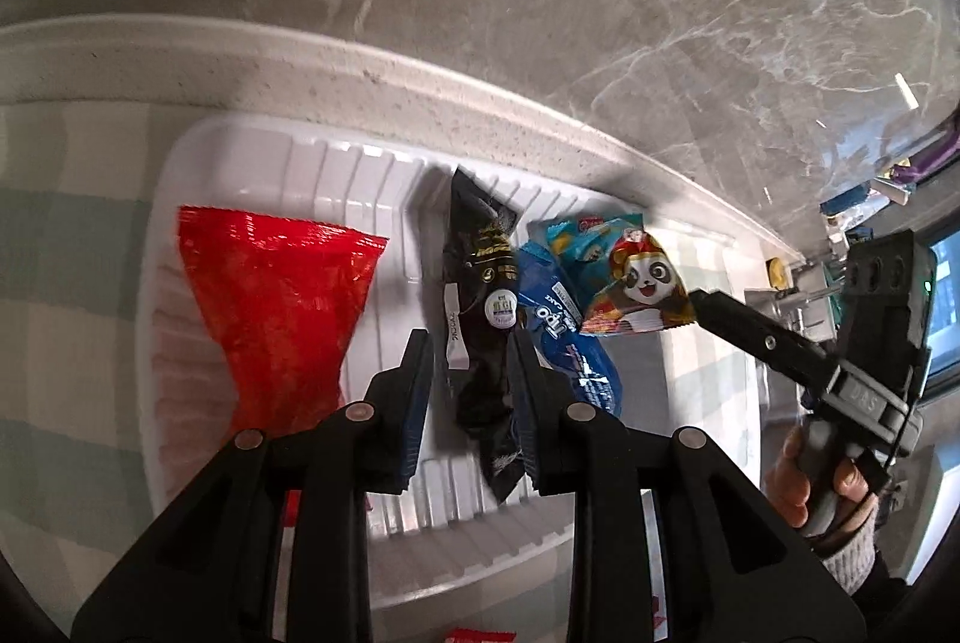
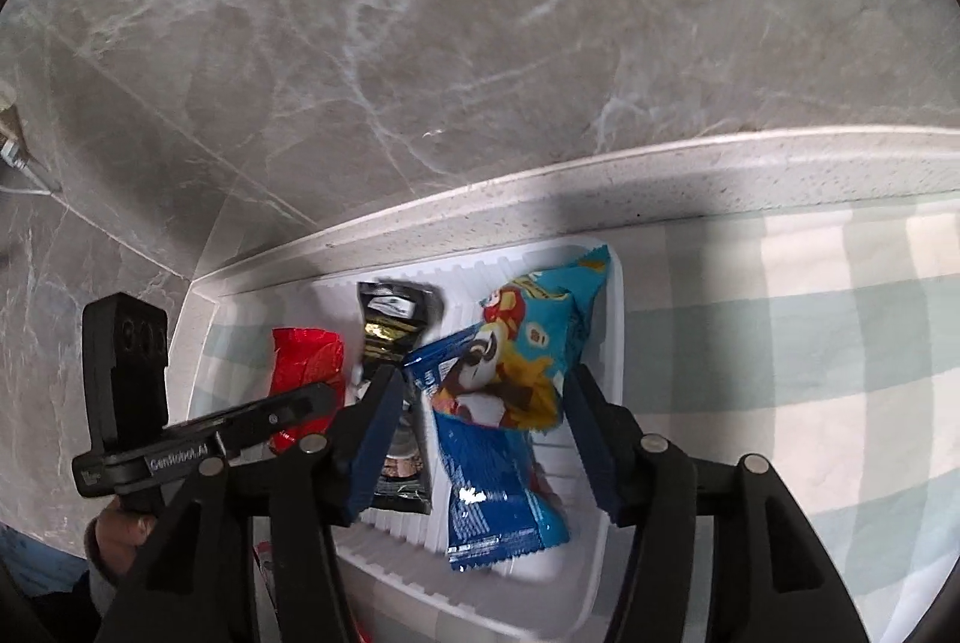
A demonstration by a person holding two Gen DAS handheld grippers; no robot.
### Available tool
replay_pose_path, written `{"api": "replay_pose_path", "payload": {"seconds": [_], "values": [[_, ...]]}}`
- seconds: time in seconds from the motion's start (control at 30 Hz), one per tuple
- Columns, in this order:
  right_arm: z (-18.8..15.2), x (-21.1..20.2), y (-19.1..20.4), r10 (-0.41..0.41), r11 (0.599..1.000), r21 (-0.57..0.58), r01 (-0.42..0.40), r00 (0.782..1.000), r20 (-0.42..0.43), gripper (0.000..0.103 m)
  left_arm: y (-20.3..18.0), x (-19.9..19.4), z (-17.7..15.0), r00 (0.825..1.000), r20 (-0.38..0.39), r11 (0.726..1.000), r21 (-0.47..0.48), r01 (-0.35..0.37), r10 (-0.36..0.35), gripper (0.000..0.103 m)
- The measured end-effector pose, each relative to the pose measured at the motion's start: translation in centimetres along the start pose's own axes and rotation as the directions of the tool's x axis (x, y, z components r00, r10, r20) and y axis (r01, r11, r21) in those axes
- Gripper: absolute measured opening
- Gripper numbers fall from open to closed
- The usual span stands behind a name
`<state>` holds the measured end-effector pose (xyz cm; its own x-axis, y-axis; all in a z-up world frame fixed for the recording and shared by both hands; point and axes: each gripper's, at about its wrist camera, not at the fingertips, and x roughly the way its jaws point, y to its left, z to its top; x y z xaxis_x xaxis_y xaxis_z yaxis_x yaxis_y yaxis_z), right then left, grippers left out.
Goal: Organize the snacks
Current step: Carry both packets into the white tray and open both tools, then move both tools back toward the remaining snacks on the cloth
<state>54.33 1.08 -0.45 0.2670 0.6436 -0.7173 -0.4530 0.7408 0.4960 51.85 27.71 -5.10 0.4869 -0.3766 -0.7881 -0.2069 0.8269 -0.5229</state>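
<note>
Left gripper (image 1: 469, 343): nipped on black packet (image 1: 480, 307), middle compartment of white tray (image 1: 252, 145). Right gripper (image 2: 480, 391): spread, nothing pinched, panda packet (image 2: 528, 343) loose between the jaws atop blue packet (image 2: 492, 493), right compartment. Red packet (image 1: 276, 307): left compartment. Four snacks in tray, seemingly sorted; a red-and-white wrapper (image 1: 480, 634), partly seen outside, possibly left.

Both wrist cameras look steeply down, close over the same white tray (image 1: 180, 199) from opposite sides.
</note>
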Motion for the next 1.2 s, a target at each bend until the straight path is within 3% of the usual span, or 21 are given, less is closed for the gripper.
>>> {"api": "replay_pose_path", "payload": {"seconds": [0.43, 0.8, 1.0, 1.2], "values": [[-7.8, -5.3, 3.9, 0.038, 0.996, -0.083, -0.036, 0.999, 0.021, 0.062, -0.2, -6.1, -4.4, 0.999, 0.054, 1.0, 0.022, -0.004, 0.003, 0.028], [-16.5, -6.3, 7.0, 0.063, 0.989, -0.129, -0.073, 0.995, -0.075, 0.063, 1.6, -11.3, -12.7, 1.0, 0.011, 1.0, -0.02, -0.022, 0.022, 0.028], [-21.2, -7.1, 8.1, 0.06, 0.983, -0.164, -0.081, 0.99, -0.13, 0.067, 2.5, -11.8, -17.4, 0.999, -0.028, 0.998, -0.051, -0.04, 0.038, 0.028], [-25.5, -7.0, 9.2, 0.035, 0.975, -0.21, -0.075, 0.981, -0.188, 0.067, 2.8, -11.7, -19.7, 0.998, -0.039, 0.997, -0.064, -0.046, 0.043, 0.028]]}}
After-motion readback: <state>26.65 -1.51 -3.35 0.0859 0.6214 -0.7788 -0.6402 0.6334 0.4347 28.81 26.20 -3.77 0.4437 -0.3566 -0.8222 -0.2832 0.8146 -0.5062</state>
